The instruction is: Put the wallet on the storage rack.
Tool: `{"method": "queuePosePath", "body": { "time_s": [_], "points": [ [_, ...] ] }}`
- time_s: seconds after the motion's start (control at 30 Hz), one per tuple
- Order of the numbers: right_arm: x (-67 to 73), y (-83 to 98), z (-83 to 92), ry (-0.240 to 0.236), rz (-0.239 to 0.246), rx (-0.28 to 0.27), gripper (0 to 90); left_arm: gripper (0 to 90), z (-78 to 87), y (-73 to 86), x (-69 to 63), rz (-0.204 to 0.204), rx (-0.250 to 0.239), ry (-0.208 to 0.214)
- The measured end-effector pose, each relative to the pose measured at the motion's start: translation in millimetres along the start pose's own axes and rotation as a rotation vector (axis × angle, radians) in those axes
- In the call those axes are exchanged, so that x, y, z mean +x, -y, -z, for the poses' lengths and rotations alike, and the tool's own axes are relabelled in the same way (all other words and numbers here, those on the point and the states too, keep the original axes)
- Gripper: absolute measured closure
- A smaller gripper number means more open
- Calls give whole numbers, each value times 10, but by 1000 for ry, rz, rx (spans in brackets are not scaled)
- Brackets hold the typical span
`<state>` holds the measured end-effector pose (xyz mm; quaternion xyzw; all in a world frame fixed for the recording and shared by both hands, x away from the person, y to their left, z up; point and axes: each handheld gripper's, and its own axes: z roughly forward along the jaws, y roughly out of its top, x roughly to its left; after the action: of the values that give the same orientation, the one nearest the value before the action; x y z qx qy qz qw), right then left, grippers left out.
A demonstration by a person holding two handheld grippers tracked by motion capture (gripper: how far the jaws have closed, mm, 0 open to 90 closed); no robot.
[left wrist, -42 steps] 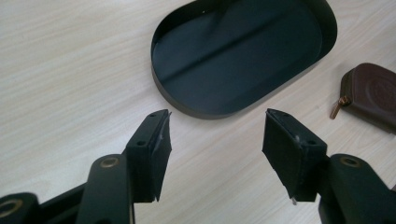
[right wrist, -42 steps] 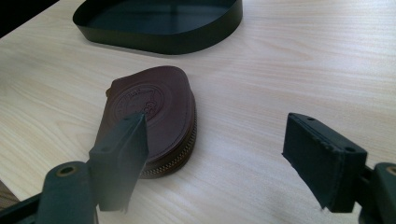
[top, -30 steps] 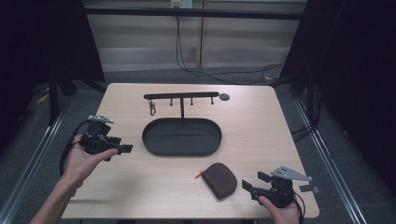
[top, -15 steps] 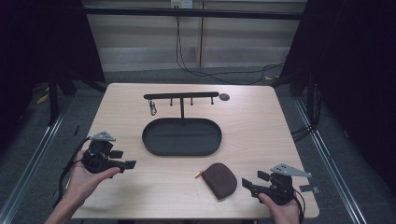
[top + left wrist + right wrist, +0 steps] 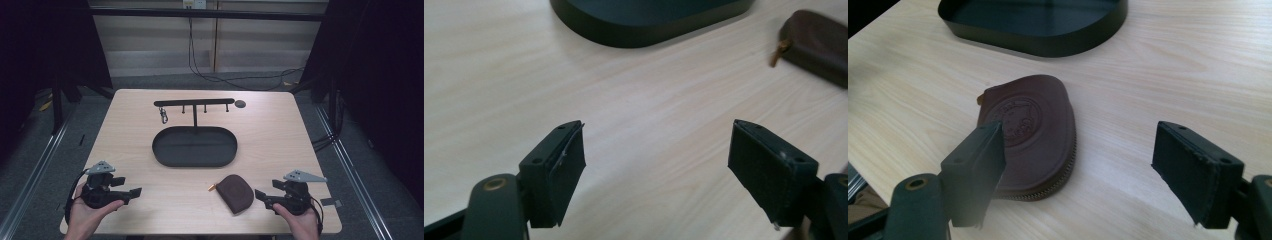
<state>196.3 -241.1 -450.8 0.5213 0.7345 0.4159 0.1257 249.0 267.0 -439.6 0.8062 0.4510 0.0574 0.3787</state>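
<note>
Pouch (image 5: 237,193) of brown leather lies flat on the table (image 5: 280,135), untouched, between the two grippers.

It sits just in front of the black oval tray (image 5: 165,155), nearer the right gripper (image 5: 260,194), whose jaws stand wide apart with nothing between them. Left gripper (image 5: 134,192) hangs well apart at the table's near left; its jaws have just been opening and are empty.

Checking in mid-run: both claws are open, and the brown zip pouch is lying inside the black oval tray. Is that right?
Not quite. The brown zip pouch lies on the bare table, outside the black oval tray and on the person's side of it, as the high view shows. The rest holds: the left claw and right claw are both open, with nothing gripped.
</note>
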Motion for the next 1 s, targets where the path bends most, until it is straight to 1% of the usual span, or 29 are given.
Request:
{"method": "queuePosePath", "body": {
  "time_s": [0.03,0.1,0.13,0.17,0.2,0.23,0.27,0.3,0.33,0.43,0.5,0.53,0.6,0.63,0.7,0.73,0.77,0.8,0.83,0.87,0.9,0.93,1.0],
  "points": [
    [9,-21,-11,-5,4,3,210,220,-10,26,-1,-13,1,-10],
    [32,-64,-33,-10,13,11,210,215,-22,82,0,-11,-8,3],
    [44,-84,-40,-9,20,12,210,205,-29,114,5,-20,-13,17],
    [58,-106,-45,-9,21,18,210,192,-33,149,15,-24,-34,23],
    [64,-128,-53,-10,29,25,203,188,-40,191,19,-8,-63,10],
    [68,-150,-58,-9,32,32,198,204,-56,230,21,6,-90,-8],
    [64,-167,-64,-10,36,38,197,210,-84,253,37,10,-88,2],
    [56,-181,-67,-10,38,47,197,192,-118,265,61,7,-66,21],
    [43,-191,-67,-8,41,54,198,178,-142,271,71,19,-64,25],
    [-2,-209,-44,-9,37,81,212,179,-199,254,48,6,-43,23],
    [-32,-232,-30,-10,42,101,217,179,-220,245,25,-21,-30,31],
    [-46,-248,-24,-12,40,105,230,178,-222,244,13,-40,-28,40],
    [-62,-291,-28,-19,33,115,249,177,-211,248,-11,-62,-35,59],
    [-61,-314,-38,-25,37,120,266,172,-208,251,-21,-74,-28,58],
    [-36,-369,-77,-44,57,146,274,168,-211,261,-37,-93,-16,61],
    [-15,-398,-94,-43,60,150,267,169,-205,272,-45,-84,-21,74],
    [24,-437,-117,-34,81,159,256,168,-202,279,-44,-84,-25,79],
    [45,-462,-135,-34,93,171,243,167,-202,279,-44,-84,-25,79],
    [68,-494,-160,-40,96,185,236,167,-190,297,-46,-79,-36,89],
    [93,-521,-186,-47,93,188,252,166,-177,305,-48,-78,-43,81],
    [114,-546,-218,-59,100,197,271,164,-168,312,-52,-81,-46,82],
    [135,-567,-256,-72,105,217,275,164,-155,317,-55,-85,-47,81],
    [176,-603,-336,-77,121,262,281,164,-133,324,-67,-87,-60,75]
  ]
}}
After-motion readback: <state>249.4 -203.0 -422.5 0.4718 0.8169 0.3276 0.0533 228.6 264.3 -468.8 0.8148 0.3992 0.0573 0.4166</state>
